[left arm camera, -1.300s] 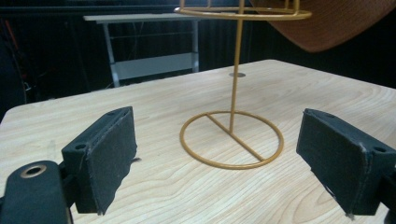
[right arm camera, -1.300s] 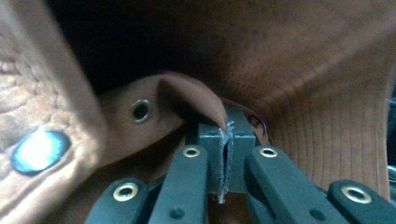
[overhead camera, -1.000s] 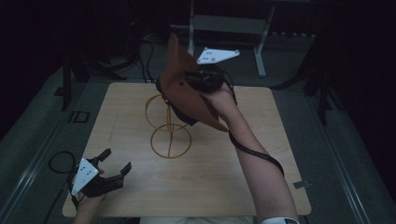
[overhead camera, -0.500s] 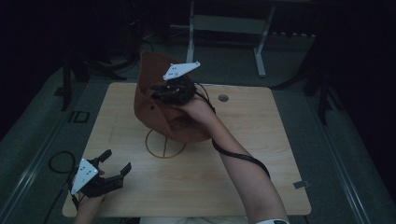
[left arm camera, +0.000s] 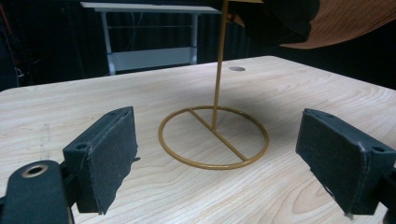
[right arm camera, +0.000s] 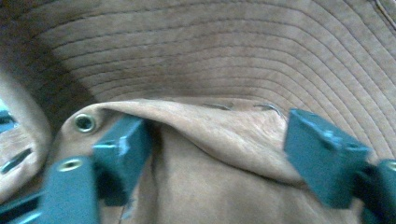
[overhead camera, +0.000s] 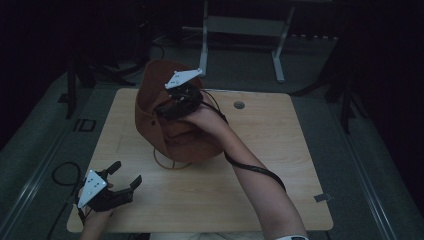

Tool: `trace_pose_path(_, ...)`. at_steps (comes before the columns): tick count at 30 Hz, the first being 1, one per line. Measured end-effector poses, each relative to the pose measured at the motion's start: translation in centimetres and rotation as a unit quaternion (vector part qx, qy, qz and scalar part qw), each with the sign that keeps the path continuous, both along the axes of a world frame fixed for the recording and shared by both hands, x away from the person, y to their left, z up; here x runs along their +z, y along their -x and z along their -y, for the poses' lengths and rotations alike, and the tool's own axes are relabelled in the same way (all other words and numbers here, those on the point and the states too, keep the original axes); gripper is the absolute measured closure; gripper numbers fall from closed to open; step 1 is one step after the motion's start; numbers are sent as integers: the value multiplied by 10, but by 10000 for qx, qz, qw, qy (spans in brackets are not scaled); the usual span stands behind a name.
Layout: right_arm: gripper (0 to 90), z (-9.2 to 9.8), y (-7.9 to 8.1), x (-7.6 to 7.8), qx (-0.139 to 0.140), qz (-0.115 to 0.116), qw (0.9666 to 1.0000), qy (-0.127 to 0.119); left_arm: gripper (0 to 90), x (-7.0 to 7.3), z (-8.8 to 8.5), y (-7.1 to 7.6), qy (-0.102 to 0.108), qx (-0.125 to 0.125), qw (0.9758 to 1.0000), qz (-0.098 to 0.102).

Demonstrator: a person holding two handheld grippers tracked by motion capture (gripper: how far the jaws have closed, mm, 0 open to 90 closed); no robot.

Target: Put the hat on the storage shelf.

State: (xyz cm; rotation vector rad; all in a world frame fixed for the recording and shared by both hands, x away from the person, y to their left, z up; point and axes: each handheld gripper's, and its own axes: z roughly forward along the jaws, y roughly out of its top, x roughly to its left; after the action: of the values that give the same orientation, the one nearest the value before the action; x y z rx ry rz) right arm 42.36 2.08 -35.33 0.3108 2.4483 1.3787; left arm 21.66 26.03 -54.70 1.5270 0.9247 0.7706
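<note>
Dark floor is lying all around a pale wooden table with rounded corners, and a small round hole is showing near its far edge. A grey metal frame is standing on the floor beyond the table.

Near the middle of the table, a bit to the left, a brown hat is sitting on top of a thin gold wire stand. The hat is looking soft, like suede, with rows of stitching running round its brim and a little metal ring punched in its side. The stand is having a flat round ring for a foot, a bar across that ring, and a straight pole going up under the hat.

The right gripper is reaching over the top of the hat. Its jaws have just been opening and are now standing wide, with a fold of the hat lying loose between them, so the hat is let go.

The left gripper is resting at the near left corner of the table, well apart from the stand. Its padded black fingers are spread wide and holding nothing.
</note>
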Motion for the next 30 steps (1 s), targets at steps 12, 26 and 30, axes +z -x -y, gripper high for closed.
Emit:
trace_pose_path(12, 125, 13, 5, 12, 79, -75, 9999, 32, 132, -2, -1, -1, 68, 17, 10000, -37)
trace_pose_path(26, 137, 43, 10, 14, 10, -36, 9994, -355, 131, -3, -2, -2, 92, 50, 9999, -69)
trace_pose_path(30, 137, 56, 7, 10, -33, -29, 9990, -442, 132, -4, -1, -2, 80, 56, 9999, -77)
